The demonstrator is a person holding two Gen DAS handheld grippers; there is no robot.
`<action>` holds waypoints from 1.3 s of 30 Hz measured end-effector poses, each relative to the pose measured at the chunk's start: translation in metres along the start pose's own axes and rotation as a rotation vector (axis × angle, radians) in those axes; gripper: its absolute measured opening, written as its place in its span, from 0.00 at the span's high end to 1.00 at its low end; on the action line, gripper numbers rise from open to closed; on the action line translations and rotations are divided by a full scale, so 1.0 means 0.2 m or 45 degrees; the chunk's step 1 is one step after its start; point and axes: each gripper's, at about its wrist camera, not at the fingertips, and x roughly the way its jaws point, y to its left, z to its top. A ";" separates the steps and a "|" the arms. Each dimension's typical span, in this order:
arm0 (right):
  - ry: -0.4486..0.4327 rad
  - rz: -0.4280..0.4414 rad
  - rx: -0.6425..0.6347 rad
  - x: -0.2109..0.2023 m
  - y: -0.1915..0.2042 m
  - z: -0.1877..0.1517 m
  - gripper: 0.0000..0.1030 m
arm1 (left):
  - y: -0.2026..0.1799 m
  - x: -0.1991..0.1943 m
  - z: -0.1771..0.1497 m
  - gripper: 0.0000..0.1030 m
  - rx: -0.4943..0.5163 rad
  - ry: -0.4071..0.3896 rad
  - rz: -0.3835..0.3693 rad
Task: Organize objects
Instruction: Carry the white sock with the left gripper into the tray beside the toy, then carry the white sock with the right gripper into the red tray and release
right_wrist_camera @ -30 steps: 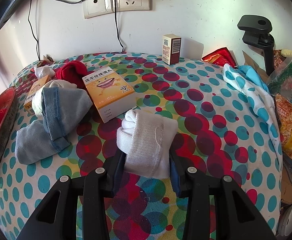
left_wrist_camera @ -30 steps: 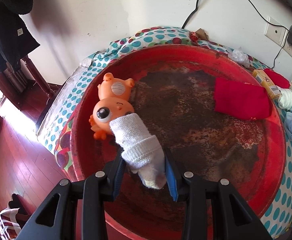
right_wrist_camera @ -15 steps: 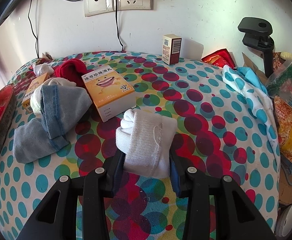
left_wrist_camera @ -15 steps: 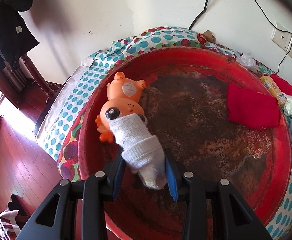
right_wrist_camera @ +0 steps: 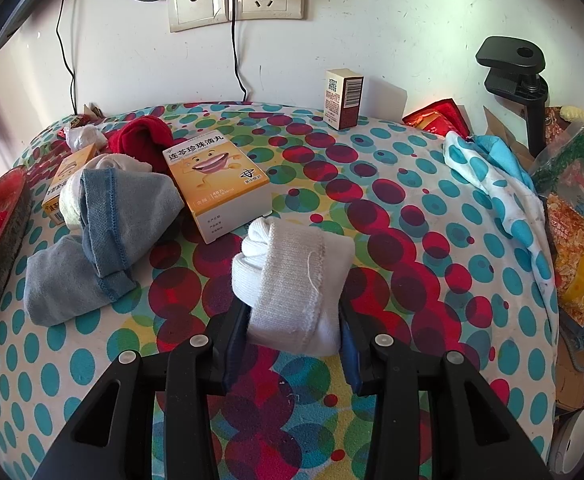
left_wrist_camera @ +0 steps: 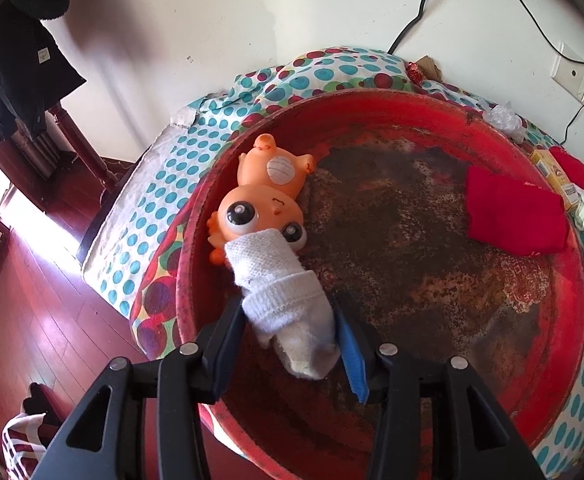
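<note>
Left gripper (left_wrist_camera: 290,322) clamped on a rolled white sock (left_wrist_camera: 282,292) above the near-left rim of the red tray (left_wrist_camera: 564,364) — sock tip overlaps the orange rubber toy (left_wrist_camera: 262,204); tray centre bare, folded red cloth (left_wrist_camera: 514,210) at the far right. Right gripper (right_wrist_camera: 294,322) clamped on a second white sock roll (right_wrist_camera: 292,276) over the dotted tablecloth (right_wrist_camera: 412,248). Yellow medicine box (right_wrist_camera: 218,184) just ahead-left, blue-grey socks (right_wrist_camera: 104,236) left; open cloth to the right.
</note>
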 end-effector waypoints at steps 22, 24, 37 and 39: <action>-0.054 -0.033 0.016 -0.05 -0.02 0.00 0.67 | -0.16 -0.25 -0.12 0.47 0.018 -0.221 0.094; -0.040 -0.024 0.025 -0.06 -0.01 -0.02 0.67 | -0.18 -0.24 -0.12 0.47 0.031 -0.226 0.094; -0.149 0.137 0.011 -0.37 0.21 -0.03 0.67 | -0.05 -0.19 -0.19 0.47 -0.099 -0.232 -0.025; -0.151 0.166 -0.025 -0.40 0.29 -0.03 0.67 | -0.03 -0.17 -0.20 0.47 -0.114 -0.214 -0.034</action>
